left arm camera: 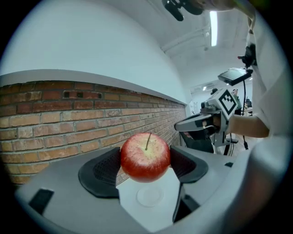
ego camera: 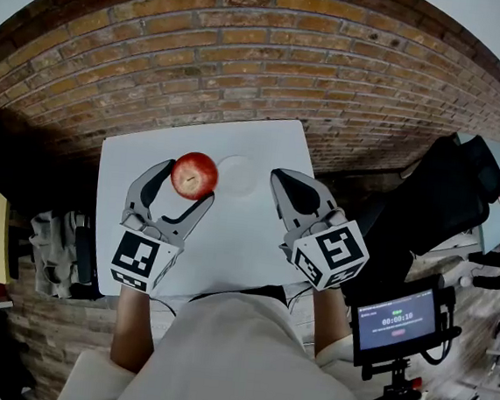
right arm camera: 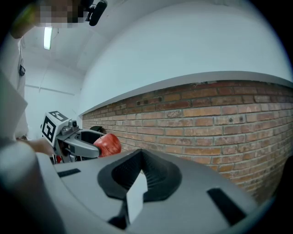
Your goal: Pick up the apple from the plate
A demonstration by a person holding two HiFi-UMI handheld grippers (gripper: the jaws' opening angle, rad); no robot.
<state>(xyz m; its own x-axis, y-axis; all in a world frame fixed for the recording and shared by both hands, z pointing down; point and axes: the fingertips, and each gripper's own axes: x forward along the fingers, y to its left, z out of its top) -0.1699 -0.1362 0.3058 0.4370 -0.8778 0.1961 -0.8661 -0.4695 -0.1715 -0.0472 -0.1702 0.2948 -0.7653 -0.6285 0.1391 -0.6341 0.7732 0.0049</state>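
left gripper [ego camera: 187,184] clamped on apple [ego camera: 194,175] across its widest band, lifted clear, just left of plate [ego camera: 237,175]; likely firm, smooth, fairly heavy, so could slip; right gripper [ego camera: 280,178] closed, empty, right of plate.

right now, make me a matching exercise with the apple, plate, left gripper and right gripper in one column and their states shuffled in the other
Things
1. apple
2. plate
3. left gripper
4. right gripper

States
A. fingers shut, nothing between them
B. lies bare on the white table
C. red, held up off the table
D. fingers closed on the fruit

Pairs: 1-C; 2-B; 3-D; 4-A
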